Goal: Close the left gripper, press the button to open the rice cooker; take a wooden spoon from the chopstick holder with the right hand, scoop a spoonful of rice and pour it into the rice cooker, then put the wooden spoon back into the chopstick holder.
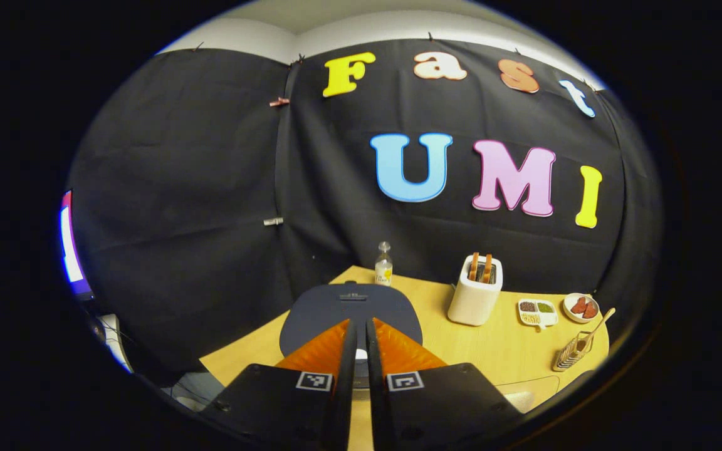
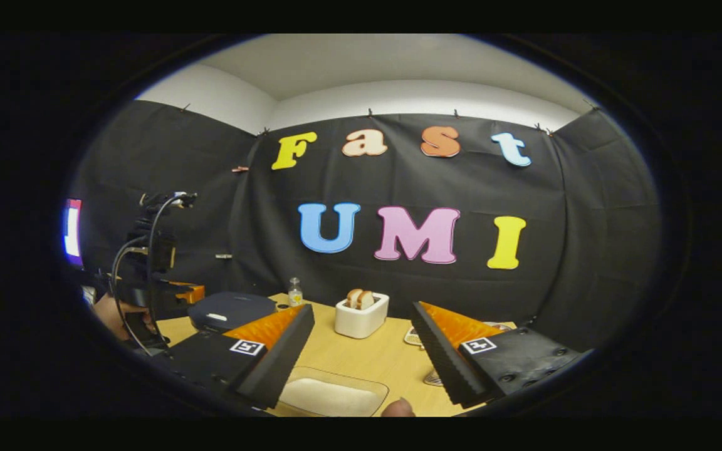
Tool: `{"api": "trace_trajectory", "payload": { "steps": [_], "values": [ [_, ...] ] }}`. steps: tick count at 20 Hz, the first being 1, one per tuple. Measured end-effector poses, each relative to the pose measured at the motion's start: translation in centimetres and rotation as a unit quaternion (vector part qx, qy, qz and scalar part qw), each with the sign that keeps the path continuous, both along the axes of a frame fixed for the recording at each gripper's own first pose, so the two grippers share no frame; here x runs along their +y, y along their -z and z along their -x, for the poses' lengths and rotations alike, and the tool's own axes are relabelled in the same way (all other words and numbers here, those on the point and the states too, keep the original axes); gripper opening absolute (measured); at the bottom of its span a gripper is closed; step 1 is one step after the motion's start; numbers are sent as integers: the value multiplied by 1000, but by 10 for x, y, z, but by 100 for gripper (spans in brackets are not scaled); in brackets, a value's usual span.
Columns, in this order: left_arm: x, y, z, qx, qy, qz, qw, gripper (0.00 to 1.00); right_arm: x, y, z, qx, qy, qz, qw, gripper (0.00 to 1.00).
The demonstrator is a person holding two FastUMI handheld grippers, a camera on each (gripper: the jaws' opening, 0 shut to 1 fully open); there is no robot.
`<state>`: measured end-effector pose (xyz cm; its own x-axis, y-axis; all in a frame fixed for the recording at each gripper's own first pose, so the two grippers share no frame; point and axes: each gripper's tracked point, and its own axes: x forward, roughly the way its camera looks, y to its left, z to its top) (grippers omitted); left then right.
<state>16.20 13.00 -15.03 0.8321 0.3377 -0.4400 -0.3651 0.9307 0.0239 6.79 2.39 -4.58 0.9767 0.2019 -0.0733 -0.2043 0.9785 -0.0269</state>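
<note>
The dark rice cooker, lid down, lies just beyond my left gripper, whose fingers are pressed almost together with nothing between them. A pale patch, maybe the button, peeks through the slit. In the right gripper view the cooker sits at the table's left, with the left gripper hovering at its near left side, held by a hand. The wire chopstick holder holds the wooden spoon at the far right. My right gripper stands open above the shallow tray of rice.
On the wooden table stand a white toaster with two slices of bread, a small bottle, a divided seasoning dish and a small plate of food. Black cloth walls close the back and sides.
</note>
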Motion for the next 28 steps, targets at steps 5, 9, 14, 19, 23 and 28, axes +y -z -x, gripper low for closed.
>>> {"api": "trace_trajectory", "payload": {
  "steps": [5, 9, 14, 19, 23, 28],
  "values": [
    [39, 71, -5, 96, -36, 36, 994, 10, 17, 4, -4, 17, 18, 4, 1000, 98],
    [36, 84, -23, 101, -11, 83, 991, 7, 31, 7, -1, 20, 25, 26, 999, 98],
    [30, 101, -24, 130, 12, 92, 987, 6, 52, 3, 6, 18, 22, 33, 999, 98],
    [35, 113, -22, 169, 2, 68, 983, 6, 50, 6, 8, 22, 32, 37, 999, 96],
    [31, 102, -24, 143, 13, 64, 988, 6, 36, 0, 11, 17, 49, 33, 998, 98],
    [33, 44, -36, 68, 20, 5, 998, 6, 22, 4, 14, 26, 61, 26, 997, 98]
  ]
}}
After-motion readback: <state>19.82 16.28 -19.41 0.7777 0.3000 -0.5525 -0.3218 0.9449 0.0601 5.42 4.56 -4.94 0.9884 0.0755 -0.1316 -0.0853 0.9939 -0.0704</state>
